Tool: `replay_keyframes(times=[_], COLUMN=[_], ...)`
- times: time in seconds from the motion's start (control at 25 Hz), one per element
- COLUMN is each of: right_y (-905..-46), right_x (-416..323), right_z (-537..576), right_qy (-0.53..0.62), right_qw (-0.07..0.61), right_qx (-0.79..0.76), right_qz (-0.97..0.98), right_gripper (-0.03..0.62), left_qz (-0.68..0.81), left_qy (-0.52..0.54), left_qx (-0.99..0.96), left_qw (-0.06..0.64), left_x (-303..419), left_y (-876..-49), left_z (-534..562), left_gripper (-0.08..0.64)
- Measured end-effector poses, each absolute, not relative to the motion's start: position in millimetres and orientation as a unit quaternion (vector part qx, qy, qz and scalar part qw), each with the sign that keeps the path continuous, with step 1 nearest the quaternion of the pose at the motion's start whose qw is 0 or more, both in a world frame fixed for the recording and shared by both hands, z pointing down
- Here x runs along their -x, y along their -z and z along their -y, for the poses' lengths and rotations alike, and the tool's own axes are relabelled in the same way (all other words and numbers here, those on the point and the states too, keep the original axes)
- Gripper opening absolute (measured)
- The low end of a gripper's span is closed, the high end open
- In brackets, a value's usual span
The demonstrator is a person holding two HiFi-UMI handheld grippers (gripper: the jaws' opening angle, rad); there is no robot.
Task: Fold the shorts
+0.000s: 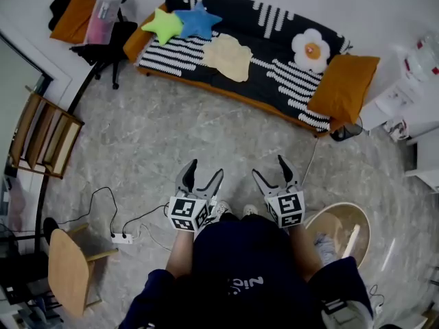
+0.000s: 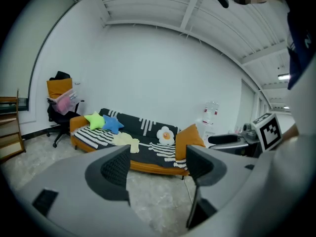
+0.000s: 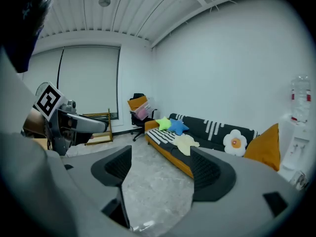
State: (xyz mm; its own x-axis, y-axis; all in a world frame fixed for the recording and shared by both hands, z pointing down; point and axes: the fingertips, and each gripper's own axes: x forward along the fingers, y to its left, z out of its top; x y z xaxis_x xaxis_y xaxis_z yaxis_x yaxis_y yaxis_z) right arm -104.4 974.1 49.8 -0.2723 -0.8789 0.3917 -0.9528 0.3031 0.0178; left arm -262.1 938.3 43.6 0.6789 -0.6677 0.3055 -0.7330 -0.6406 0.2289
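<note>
Pale yellow shorts (image 1: 228, 57) lie spread on the seat of a black-and-white striped sofa (image 1: 274, 81) at the far side of the room. They also show in the left gripper view (image 2: 126, 140) and the right gripper view (image 3: 186, 143). My left gripper (image 1: 204, 170) and right gripper (image 1: 268, 166) are held side by side in front of my body, over the marble floor, well short of the sofa. Both stand open with nothing between the jaws (image 2: 158, 164) (image 3: 160, 169). Each gripper view shows the other gripper at its edge.
On the sofa are a green star cushion (image 1: 163, 25), a blue star cushion (image 1: 197, 20), a flower cushion (image 1: 311, 49) and an orange pillow (image 1: 350, 86). An office chair (image 1: 103, 43) stands far left, a wooden rack (image 1: 42, 136) left. A power strip (image 1: 122, 238) and wooden chair (image 1: 68, 271) are near left, a round basket (image 1: 343, 232) near right.
</note>
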Motion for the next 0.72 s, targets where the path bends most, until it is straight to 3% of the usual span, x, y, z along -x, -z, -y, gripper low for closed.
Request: replay_keyframes(times=[0.72], right_y=[-81.0], right_x=[100.1], right_z=[-950.5], right_qy=[-0.135], right_qw=[0.175], right_qx=[-0.604], right_qz=[0.766], right_gripper=[0.348], left_qz=[0.375], left_qy=[-0.130], left_qx=[-0.905], left_qw=[0.155], left_x=[269.5], left_y=[-62.6], left_z=[-908.0], left_gripper=[0.330])
